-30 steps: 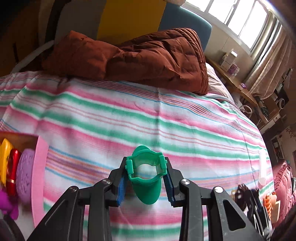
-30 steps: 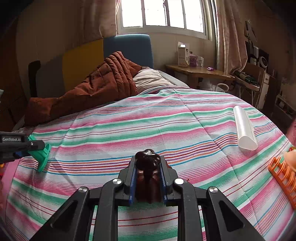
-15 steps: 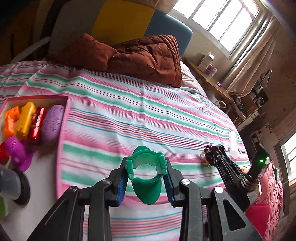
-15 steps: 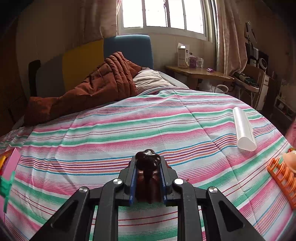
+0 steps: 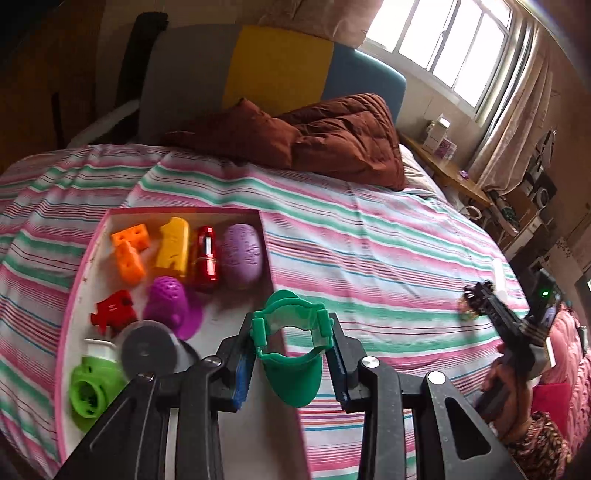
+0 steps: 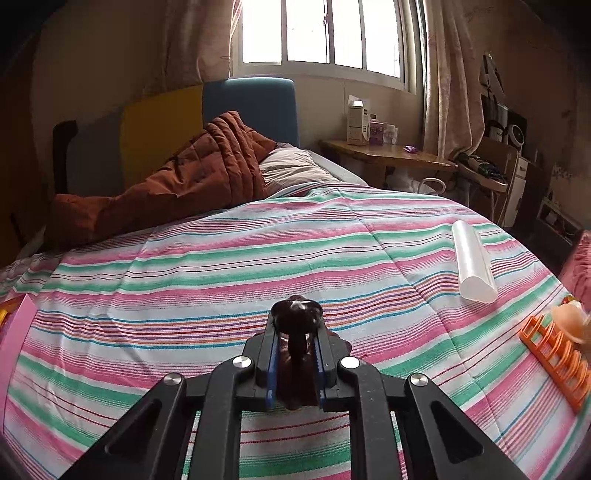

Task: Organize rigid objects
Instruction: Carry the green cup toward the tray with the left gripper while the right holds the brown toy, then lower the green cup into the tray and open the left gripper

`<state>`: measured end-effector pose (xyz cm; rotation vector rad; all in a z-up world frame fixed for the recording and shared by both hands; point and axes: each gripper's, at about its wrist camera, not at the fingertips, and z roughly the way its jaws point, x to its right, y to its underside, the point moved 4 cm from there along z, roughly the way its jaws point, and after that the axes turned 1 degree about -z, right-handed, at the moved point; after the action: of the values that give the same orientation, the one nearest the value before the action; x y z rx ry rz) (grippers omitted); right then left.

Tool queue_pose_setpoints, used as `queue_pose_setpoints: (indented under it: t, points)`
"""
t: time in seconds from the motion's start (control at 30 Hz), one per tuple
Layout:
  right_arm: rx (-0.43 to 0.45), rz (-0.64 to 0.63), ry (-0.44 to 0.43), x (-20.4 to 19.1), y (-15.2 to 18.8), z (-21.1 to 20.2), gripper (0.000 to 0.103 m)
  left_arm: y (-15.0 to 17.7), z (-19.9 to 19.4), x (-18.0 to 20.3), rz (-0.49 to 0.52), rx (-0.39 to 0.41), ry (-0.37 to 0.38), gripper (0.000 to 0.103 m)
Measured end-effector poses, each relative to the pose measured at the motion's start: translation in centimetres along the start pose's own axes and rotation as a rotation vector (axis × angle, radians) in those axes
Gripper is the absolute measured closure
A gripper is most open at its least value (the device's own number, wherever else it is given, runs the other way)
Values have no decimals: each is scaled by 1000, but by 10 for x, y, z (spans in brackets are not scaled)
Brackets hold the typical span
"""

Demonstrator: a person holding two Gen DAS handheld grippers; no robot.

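My left gripper (image 5: 291, 354) clamps the green scoop (image 5: 291, 354) beside the pink tray (image 5: 279, 273); my right gripper (image 6: 295, 365) pinches a dark brown figure (image 6: 296, 317).

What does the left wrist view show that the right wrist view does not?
Only the left wrist view: the pink tray's contents, such as the red bottle, and the left gripper shut on a green clip. Only the right: the right gripper's fingers shut on a dark brown toy, plus the clear tube. Both: the striped bedspread.

Rumpled brown quilt (image 5: 325, 144) on striped bedspread (image 5: 369, 251), bright window (image 6: 321, 33) behind.
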<state>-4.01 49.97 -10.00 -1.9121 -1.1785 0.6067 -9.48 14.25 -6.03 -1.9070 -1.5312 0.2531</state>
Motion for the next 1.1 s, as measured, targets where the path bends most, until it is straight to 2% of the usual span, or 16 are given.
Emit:
queue_pose_setpoints:
  t: [0.3,0.43,0.47,0.53,0.63,0.83,0.93,1.1]
  points:
    - [-5,-14,1,-7,6,-8,88,2,22,-20,34,-44,-99,68]
    - [-18,11,9,-4,8,-7,88,1,22,-16,62,-48,-102,68]
    - [-16,14,11,-3,8,-7,88,1,20,-14,65,-40,-89,63]
    - [-16,12,12,-4,9,-7,88,1,14,-11,65,-27,-63,60]
    - [-16,-1,16,-7,9,-8,88,-1,2,-12,57,5,-53,60]
    - [-16,-6,4,-9,11,-12,88,-5,-41,-26,-3,123,2,60]
    - [-23,14,-15,-9,13,-16,88,-4,-60,-39,-38,172,11,59]
    - [-57,40,-95,-13,17,-26,88,-1,-79,-63,-96,194,-1,58]
